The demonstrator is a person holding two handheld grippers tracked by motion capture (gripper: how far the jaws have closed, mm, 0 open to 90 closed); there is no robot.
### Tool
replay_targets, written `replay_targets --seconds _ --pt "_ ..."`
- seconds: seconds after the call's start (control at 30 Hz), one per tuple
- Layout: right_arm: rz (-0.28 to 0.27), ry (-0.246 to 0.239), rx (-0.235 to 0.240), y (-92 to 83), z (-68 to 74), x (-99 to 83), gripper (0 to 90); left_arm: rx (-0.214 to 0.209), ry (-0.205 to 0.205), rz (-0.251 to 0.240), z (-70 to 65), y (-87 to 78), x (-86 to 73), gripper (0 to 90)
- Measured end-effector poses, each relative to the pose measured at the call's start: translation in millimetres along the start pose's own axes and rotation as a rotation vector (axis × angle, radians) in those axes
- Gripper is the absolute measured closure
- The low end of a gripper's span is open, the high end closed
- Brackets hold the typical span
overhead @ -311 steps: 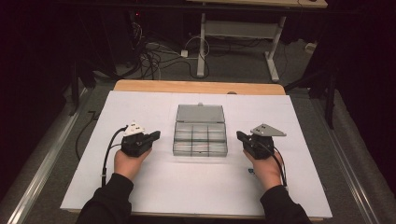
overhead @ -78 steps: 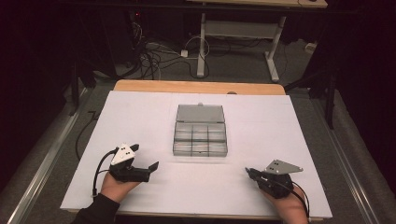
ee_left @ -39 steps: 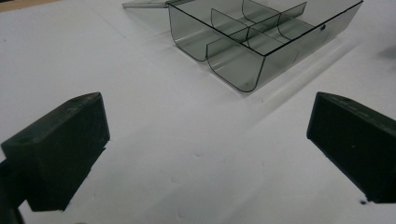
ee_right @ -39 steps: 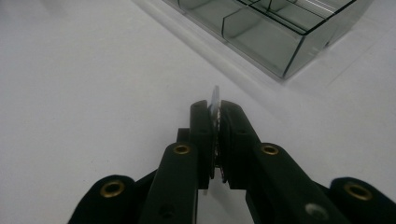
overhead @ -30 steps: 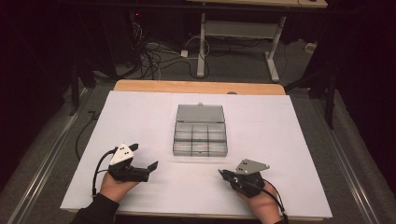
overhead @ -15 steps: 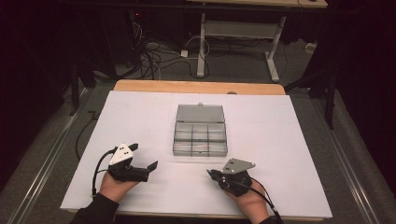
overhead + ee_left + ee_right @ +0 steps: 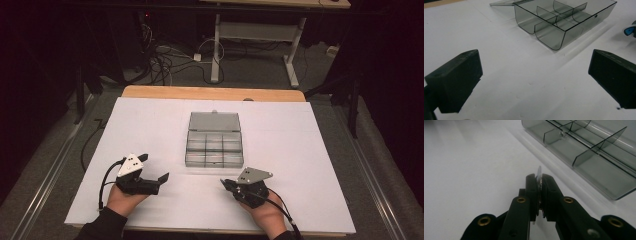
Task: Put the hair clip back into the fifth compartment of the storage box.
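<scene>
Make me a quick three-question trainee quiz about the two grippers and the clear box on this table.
1. True or false: the lid of the clear box lies open.
2. Which gripper has its jaws wide apart: A) left gripper, B) right gripper?
3. What does the right gripper pinch?

Key:
1. True; the lid lies flat behind the compartments.
2. A; the left one, with only white table between its jaws.
3. A thin clear piece that sticks up from between its closed jaws; what it is cannot be told.
</scene>
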State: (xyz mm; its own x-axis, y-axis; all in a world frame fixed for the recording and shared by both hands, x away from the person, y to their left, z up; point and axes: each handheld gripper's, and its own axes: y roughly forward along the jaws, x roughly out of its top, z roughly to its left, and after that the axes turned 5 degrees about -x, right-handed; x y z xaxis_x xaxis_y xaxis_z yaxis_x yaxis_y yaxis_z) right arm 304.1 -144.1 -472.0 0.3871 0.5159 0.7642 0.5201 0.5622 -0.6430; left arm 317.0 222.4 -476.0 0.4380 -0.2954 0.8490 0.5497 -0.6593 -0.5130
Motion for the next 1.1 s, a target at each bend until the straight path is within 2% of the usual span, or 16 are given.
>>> replay_targets --seconds 0.37,0.57,0.67,0.8,1.1 --pt "-0.012 0.011 -0.005 1.1 -6.7 7.4 85.7 -0.001 0.001 0.000 1.5 0.6 -0.4 0.0" --pt "-0.020 0.013 -0.016 3.3 -11.2 19.9 85.7 0.000 -0.004 -0.007 1.7 0.6 -0.4 0.0" --pt "-0.030 0.036 0.003 3.9 -14.0 26.2 85.7 -0.003 0.000 -0.002 1.1 1.0 -0.5 0.0" --pt "-0.033 0.024 -0.006 3.8 -15.6 38.4 85.7 -0.007 0.001 0.001 1.2 1.3 -0.7 0.0" --pt "-0.032 0.023 -0.015 11.7 -20.7 51.3 85.7 -0.006 0.001 0.001 1.2 1.4 -0.9 0.0"
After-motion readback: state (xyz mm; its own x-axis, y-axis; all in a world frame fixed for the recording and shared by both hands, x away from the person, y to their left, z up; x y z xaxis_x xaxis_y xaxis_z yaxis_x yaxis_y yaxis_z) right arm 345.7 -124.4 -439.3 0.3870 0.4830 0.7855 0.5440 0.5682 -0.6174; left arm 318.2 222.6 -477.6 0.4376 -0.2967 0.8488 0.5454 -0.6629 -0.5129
